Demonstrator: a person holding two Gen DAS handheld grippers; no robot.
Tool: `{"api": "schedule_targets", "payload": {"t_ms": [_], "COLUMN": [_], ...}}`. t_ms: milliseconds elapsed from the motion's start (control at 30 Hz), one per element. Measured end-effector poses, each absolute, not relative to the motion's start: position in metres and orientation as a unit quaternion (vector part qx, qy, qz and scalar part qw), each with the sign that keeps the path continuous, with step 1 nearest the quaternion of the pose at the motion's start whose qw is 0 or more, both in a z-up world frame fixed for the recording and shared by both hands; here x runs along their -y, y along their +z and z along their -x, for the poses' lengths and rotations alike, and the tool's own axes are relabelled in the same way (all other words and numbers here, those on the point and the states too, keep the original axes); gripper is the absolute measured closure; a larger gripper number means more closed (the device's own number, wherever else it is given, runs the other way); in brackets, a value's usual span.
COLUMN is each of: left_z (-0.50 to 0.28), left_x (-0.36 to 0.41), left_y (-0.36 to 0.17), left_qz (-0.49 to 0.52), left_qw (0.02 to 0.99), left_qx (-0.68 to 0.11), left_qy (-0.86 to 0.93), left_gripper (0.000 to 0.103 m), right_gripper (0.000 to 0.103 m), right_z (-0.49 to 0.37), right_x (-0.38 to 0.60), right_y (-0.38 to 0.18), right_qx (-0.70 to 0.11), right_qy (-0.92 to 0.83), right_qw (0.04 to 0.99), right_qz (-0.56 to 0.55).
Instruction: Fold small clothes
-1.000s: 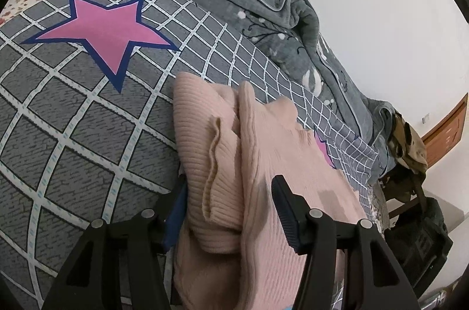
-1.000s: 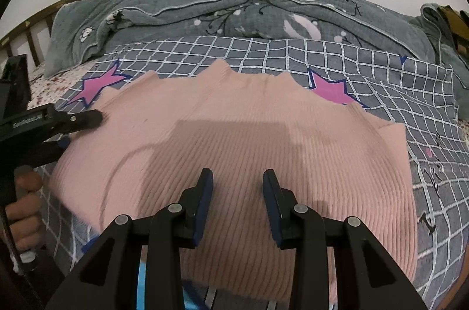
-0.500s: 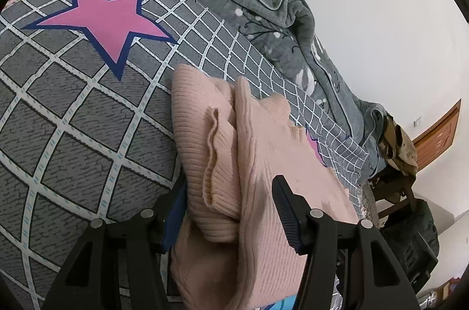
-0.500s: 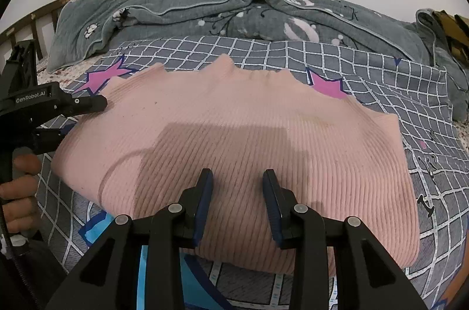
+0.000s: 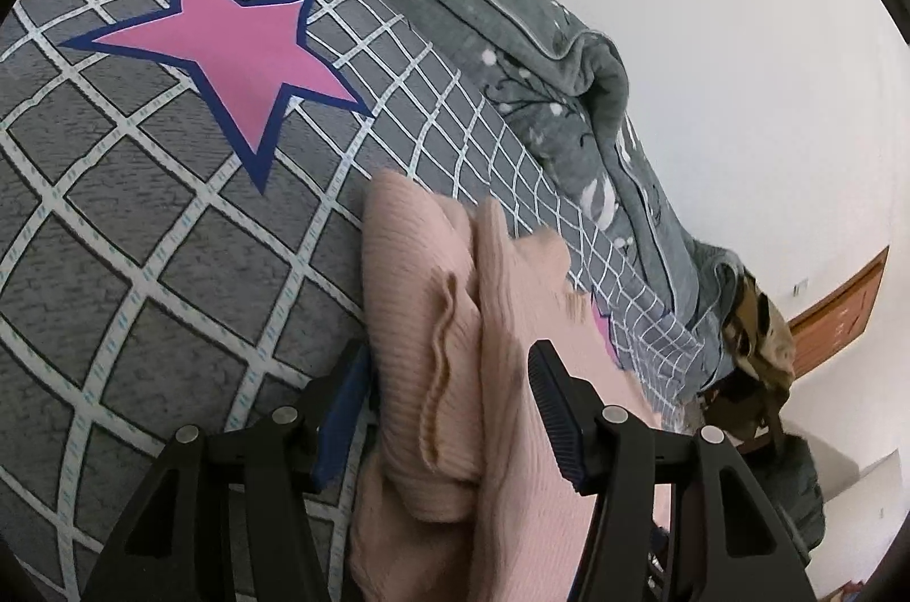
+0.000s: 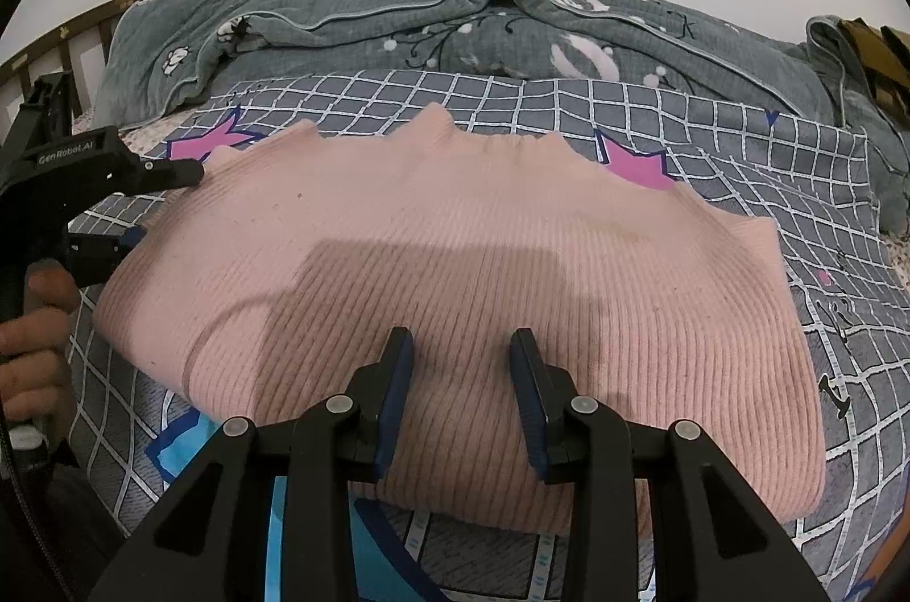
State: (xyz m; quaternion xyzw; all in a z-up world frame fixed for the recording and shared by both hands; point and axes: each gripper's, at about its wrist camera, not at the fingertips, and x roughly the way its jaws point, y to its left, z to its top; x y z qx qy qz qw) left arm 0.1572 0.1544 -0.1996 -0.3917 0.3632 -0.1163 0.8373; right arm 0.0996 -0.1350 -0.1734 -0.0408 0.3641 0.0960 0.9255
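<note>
A pink ribbed sweater lies folded on the grey checked bedsheet. My right gripper is open, its jaws just above the sweater's near edge. My left gripper is open with its jaws around the sweater's left folded edge, where the layers bunch up. It also shows at the left of the right wrist view, held by a hand, one jaw over and one under the sweater's corner.
A rumpled grey quilt lies along the far side of the bed by the white wall. Pink stars mark the sheet. A dark headboard stands at far left. A chair with clothes is beyond the bed's end.
The sweater has slid a little toward the right gripper, its near edge now lying further forward on the sheet. The left gripper shifted slightly along the sweater's edge. Both jaws stayed open.
</note>
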Motion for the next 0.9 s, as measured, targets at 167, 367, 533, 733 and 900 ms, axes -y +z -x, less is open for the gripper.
{"api": "schedule_targets", "payload": {"t_ms": [167, 367, 533, 733, 900], "left_z": [-0.165, -0.168, -0.164, -0.16, -0.157], "left_x": [-0.153, -0.137, -0.131, -0.131, -0.13], "left_y": [-0.203, -0.201, -0.2, -0.2, -0.199], "left_qz": [0.391, 0.354, 0.341, 0.342, 0.344], "left_qw": [0.831, 0.838, 0.84, 0.84, 0.843], "left_qx": [-0.373, -0.39, -0.394, -0.391, -0.386], "left_qy": [-0.131, -0.144, -0.153, -0.156, -0.15], "left_gripper": [0.048, 0.048, 0.048, 0.048, 0.049], "right_gripper": [0.067, 0.065, 0.065, 0.065, 0.065], "right_z": [-0.1, -0.101, -0.102, -0.1, -0.089], "right_x": [0.135, 0.135, 0.133, 0.132, 0.138], "right_y": [-0.174, -0.174, -0.175, -0.174, -0.173], "right_qx": [-0.364, -0.361, -0.352, -0.352, -0.365], "right_qy": [0.096, 0.095, 0.089, 0.083, 0.104], "right_qw": [0.926, 0.927, 0.931, 0.932, 0.925], "right_qz": [0.041, 0.042, 0.03, 0.02, 0.021]}}
